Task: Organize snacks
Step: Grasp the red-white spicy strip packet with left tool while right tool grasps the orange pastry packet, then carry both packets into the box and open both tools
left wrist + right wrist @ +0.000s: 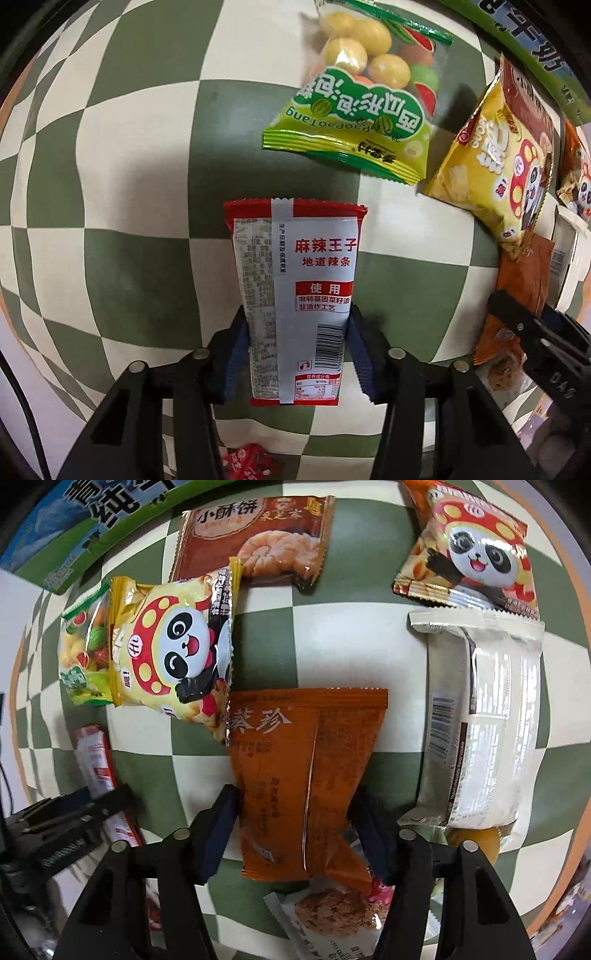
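My left gripper [295, 354] is shut on a red and white spicy-strip packet [295, 288], its pads pressing both long edges over the checked cloth [129, 147]. My right gripper [295, 834] is shut on an orange-brown snack packet [303, 775], which is pinched in at the waist. The left gripper also shows in the right wrist view [66, 827] at lower left with its packet [96, 764]. The right gripper shows in the left wrist view [546, 332] at the right edge.
A green bubble-gum bag [362, 99], a yellow panda bag [173, 653], a brown pastry packet [255, 535], an orange panda bag [472, 550], a white packet [480, 731] and a cookie packet [332, 915] lie around. A milk carton [92, 513] stands at the back.
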`<state>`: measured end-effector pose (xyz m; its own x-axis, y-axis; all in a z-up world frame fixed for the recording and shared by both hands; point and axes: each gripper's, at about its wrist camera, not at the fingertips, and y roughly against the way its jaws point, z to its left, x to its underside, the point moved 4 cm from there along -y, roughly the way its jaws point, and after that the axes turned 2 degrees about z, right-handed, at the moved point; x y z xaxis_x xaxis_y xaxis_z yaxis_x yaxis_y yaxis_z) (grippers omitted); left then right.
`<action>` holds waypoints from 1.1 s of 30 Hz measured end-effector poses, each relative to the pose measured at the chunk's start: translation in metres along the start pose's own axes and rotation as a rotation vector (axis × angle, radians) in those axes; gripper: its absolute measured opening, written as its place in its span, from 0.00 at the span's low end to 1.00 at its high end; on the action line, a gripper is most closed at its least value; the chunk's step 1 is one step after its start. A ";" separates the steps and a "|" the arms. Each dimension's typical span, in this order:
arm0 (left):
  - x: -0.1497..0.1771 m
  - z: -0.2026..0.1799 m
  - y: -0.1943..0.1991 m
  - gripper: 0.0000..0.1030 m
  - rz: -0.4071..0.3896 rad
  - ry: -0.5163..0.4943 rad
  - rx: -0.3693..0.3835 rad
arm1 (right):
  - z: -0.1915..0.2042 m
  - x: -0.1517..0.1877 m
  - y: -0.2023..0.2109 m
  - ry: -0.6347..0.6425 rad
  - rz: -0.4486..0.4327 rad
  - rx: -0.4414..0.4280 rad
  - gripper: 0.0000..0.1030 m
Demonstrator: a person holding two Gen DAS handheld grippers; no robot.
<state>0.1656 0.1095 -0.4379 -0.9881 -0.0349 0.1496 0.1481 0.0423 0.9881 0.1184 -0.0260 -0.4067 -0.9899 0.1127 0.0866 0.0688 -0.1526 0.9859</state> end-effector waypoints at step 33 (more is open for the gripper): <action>-0.166 -0.070 0.296 0.41 -0.412 -0.177 0.146 | 0.043 -0.119 0.280 0.152 -0.432 -0.254 0.49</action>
<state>0.3763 0.0584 -0.1679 -0.9571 0.0922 -0.2749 -0.2525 0.2009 0.9465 0.2604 -0.0397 -0.1347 -0.9294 0.0774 -0.3607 -0.3635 -0.3592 0.8595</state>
